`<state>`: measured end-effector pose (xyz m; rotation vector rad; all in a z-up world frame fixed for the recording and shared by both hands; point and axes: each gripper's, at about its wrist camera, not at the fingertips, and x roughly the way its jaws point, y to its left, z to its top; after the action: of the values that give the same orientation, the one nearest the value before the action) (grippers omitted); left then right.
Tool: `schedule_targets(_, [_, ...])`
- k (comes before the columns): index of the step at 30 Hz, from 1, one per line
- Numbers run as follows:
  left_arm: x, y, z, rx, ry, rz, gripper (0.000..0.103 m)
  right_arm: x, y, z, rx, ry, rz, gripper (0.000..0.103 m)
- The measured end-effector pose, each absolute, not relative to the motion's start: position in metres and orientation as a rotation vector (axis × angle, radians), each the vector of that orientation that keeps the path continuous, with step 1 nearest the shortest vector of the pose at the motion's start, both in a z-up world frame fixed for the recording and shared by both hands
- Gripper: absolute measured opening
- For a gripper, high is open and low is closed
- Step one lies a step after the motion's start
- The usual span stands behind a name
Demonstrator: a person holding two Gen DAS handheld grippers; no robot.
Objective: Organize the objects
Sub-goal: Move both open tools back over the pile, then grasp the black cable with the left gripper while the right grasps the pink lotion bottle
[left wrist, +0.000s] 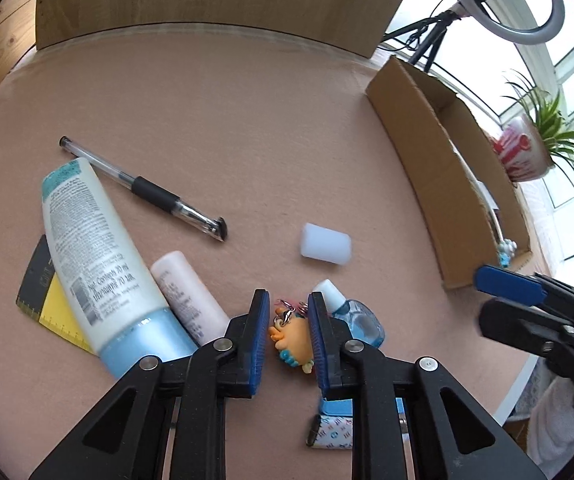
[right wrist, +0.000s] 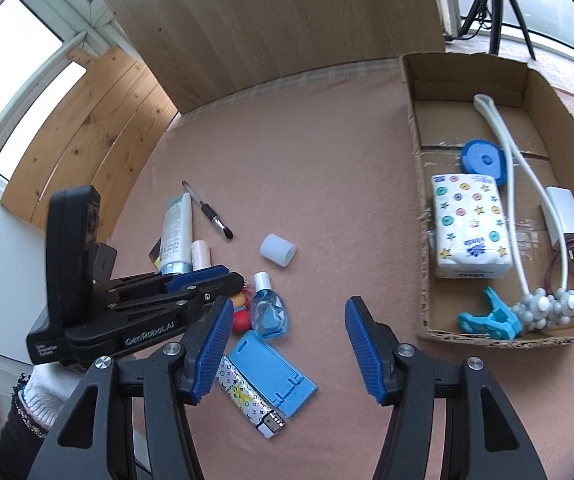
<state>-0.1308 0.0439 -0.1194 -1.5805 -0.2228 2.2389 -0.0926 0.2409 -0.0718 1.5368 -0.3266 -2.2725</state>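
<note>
2 tools work over the pink surface (left wrist: 247, 120). The left tool (left wrist: 289, 340) has its jaws narrowed around an orange keychain toy (left wrist: 293, 340), pads close on both sides, though contact is hard to confirm. Just right of it lies a small blue bottle (left wrist: 361, 322). The right tool (right wrist: 287, 348) hovers wide open, gripping nothing, beside the cardboard box (right wrist: 415, 168) holding a tissue pack (right wrist: 469, 224).

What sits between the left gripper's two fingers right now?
In the left wrist view, the orange toy keychain lies between the left gripper's blue pads, ring end pointing away; whether the pads touch it is unclear.
</note>
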Motion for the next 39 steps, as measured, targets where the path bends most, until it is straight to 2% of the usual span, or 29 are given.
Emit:
schedule_targets(1, [-0.129, 0.042, -0.119, -1.577, -0.229, 2.252, 0.022, -0.094, 0.237, -0.075, 1.547, -0.308, -2.262, 0.054])
schedule_targets(4, [-0.124, 0.029, -0.117, -1.584, -0.323, 2.292, 0.034, -0.096, 0.223, -0.085, 1.568, -0.246, -2.240, 0.054])
schedule_targets(7, [-0.119, 0.016, -0.110, -1.554, -0.406, 2.324, 0.034, -0.101, 0.210, -0.097, 1.605, -0.190, -2.224, 0.054])
schedule_targets(20, [-0.078, 0.016, -0.102, -1.565, -0.263, 2.322, 0.033, -0.110, 0.192, -0.109, 1.636, -0.080, -2.222, 0.054])
schedule_targets(26, [-0.080, 0.012, -0.114, -1.601, -0.202, 2.356, 0.033, -0.108, 0.194, -0.104, 1.608, -0.124, -2.232, 0.051])
schedule_targets(33, [-0.094, -0.027, -0.116, -1.623, -0.358, 2.402, 0.033, -0.107, 0.188, -0.102, 1.611, -0.111, -2.222, 0.051])
schedule_targets(39, [-0.109, -0.050, -0.110, -1.619, -0.375, 2.480, 0.032, -0.108, 0.182, -0.096, 1.594, -0.104, -2.240, 0.051])
